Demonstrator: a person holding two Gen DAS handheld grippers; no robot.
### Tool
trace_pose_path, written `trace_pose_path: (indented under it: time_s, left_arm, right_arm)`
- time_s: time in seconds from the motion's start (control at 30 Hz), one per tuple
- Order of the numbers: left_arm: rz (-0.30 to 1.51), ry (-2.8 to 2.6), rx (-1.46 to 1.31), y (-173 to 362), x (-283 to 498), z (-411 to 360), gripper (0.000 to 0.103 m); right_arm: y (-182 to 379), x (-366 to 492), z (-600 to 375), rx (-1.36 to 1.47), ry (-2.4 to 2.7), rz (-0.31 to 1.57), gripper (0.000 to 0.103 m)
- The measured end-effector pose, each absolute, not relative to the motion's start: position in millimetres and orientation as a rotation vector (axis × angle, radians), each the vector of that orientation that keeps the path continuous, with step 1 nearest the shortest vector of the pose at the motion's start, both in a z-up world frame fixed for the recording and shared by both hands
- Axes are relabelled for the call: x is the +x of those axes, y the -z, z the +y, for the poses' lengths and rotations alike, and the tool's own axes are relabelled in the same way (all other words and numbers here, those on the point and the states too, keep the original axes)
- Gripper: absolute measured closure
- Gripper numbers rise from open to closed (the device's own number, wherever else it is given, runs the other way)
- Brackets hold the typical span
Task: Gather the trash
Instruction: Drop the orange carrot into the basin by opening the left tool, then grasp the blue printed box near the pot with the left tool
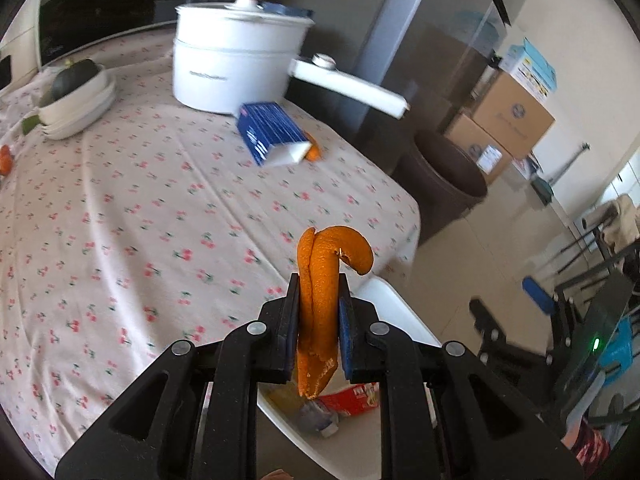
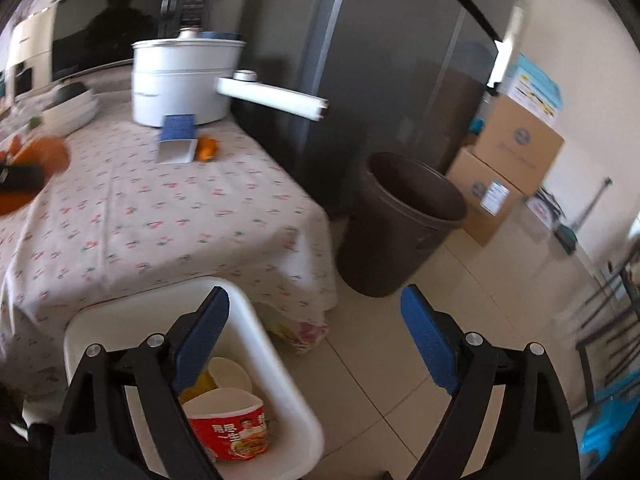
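Note:
My left gripper [image 1: 319,284] is shut on a curled orange peel [image 1: 320,276] and holds it above the table's near right corner, over a white bin [image 1: 400,312]. The white bin [image 2: 276,364] holds a red instant-noodle cup [image 2: 232,428] and other scraps. My right gripper [image 2: 314,300] is open and empty, above the bin's right rim and the floor. The left gripper with the peel shows blurred at the left edge of the right wrist view [image 2: 28,172]. Another peel piece [image 1: 313,152] lies beside a blue box [image 1: 272,132] on the table.
A floral tablecloth [image 1: 140,200] covers the table. A white pot [image 1: 232,64] with a long handle stands at the back. Stacked bowls [image 1: 76,108] hold a dark vegetable. A brown bin [image 2: 396,224] stands on the floor by cardboard boxes [image 2: 516,148].

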State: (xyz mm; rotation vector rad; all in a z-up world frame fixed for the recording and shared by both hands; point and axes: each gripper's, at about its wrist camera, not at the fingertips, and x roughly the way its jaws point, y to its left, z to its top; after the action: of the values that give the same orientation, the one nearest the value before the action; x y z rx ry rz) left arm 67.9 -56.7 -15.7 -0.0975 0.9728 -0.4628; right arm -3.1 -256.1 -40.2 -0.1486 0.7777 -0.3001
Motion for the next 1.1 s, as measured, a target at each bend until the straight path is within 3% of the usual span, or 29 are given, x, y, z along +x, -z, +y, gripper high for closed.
trace_pose_path:
  time_s: [0.4, 0.43, 0.47, 0.53, 0.8, 1.0, 1.1]
  left_arm:
    - [1.068, 0.539, -0.012, 50.3, 52.5, -98.1, 0.083]
    - [1.076, 0.546, -0.004, 53.2, 51.6, -100.9, 0.078]
    - [1.084, 0.554, -0.002, 54.9, 50.8, -102.5, 0.066]
    - [1.089, 0.562, 0.004, 57.0, 49.4, -105.5, 0.055]
    - [1.099, 0.464, 0.019, 65.3, 62.7, -98.5, 0.054]
    - [1.085, 0.341, -0.022, 64.2, 102.4, -87.9, 0.035]
    - [1.07, 0.257, -0.061, 60.6, 141.4, -88.2, 0.031]
  right_arm:
    - [35.2, -3.4, -284.7, -0.092, 0.395, 0.762, 0.018]
    - [35.1, -3.5, -284.9, -0.092, 0.396, 0.763, 0.018]
    - [35.3, -3.2, -285.1, -0.092, 0.398, 0.764, 0.016]
    - [35.8, -2.6, -286.1, -0.09, 0.402, 0.767, 0.015]
    - [31.2, -2.0, -292.2, -0.038, 0.403, 0.774, 0.012]
    - [32.3, 2.4, -291.2, 0.015, 0.355, 0.809, 0.01]
    - [35.6, 6.5, -286.8, 0.034, 0.309, 0.839, 0.01]
